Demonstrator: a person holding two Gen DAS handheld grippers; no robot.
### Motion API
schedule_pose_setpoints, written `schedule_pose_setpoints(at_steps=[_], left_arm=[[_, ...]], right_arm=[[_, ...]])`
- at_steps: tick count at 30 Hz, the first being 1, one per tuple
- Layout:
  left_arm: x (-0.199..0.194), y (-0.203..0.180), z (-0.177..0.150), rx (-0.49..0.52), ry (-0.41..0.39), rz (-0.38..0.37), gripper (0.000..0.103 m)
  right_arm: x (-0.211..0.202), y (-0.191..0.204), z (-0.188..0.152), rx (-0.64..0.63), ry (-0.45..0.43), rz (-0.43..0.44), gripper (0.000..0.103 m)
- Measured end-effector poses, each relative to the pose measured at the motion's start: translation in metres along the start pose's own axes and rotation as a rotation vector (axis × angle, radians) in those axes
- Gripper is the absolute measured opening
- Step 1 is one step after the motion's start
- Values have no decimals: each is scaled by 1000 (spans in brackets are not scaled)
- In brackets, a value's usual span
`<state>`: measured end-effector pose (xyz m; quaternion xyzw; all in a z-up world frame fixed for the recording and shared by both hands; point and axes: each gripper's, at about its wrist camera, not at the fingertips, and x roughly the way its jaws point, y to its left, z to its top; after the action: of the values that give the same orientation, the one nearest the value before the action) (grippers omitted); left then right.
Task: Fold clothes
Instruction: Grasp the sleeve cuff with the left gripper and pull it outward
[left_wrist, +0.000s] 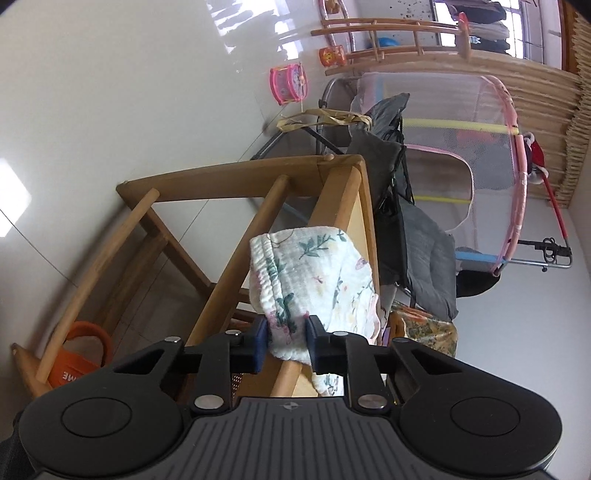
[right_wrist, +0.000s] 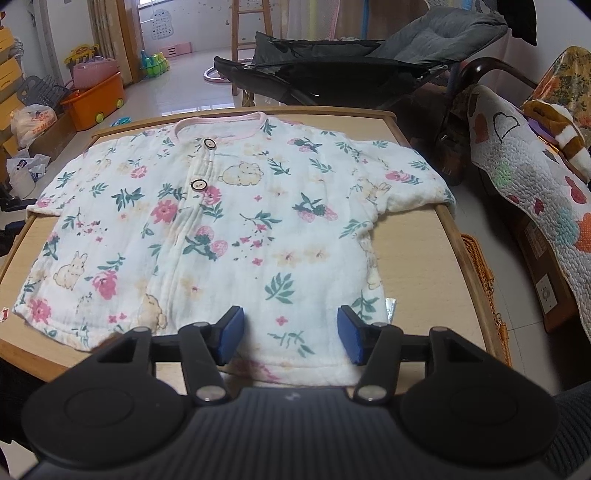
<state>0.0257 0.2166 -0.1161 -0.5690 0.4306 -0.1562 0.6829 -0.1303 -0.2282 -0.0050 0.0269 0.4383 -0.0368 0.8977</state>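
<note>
A white baby shirt (right_wrist: 221, 221) with flowers, rabbits and two buttons lies spread flat, front up, on a small wooden table (right_wrist: 417, 251). My right gripper (right_wrist: 290, 334) hovers open over the near hem, with its blue pads either side of the fabric and nothing pinched. In the left wrist view, which is rolled sideways, one sleeve of the shirt (left_wrist: 314, 266) hangs over the table's edge (left_wrist: 347, 206). My left gripper (left_wrist: 286, 332) is shut on the cuff end of that sleeve, and the cloth bunches between the pads.
A grey reclining chair (right_wrist: 369, 55) stands behind the table. A patterned quilt (right_wrist: 535, 184) drapes over a chair on the right, with a wicker basket (right_wrist: 480, 266) below it. An orange bin (right_wrist: 96, 99) and bags sit at the far left. A mesh playpen (left_wrist: 461, 147) stands beyond.
</note>
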Motion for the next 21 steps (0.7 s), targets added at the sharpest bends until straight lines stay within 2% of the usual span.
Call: schedule_pose_setpoints(at_steps=[5, 10, 14, 17, 21], left_arm=[[-12, -9, -2, 45, -23, 27, 14], [-17, -19, 0, 119, -29, 60, 13], [-24, -30, -1, 179, -69, 61, 10], [-29, -44, -2, 247, -99, 71, 10], [-32, -77, -13, 430, -106, 60, 10]], right_arm=[[0, 0, 0, -1, -1, -2, 57], [0, 0, -1, -4, 0, -1, 57], [-2, -1, -2, -4, -3, 3, 57], [-2, -3, -4, -2, -4, 8, 57], [-3, -4, -5, 0, -7, 17, 57]])
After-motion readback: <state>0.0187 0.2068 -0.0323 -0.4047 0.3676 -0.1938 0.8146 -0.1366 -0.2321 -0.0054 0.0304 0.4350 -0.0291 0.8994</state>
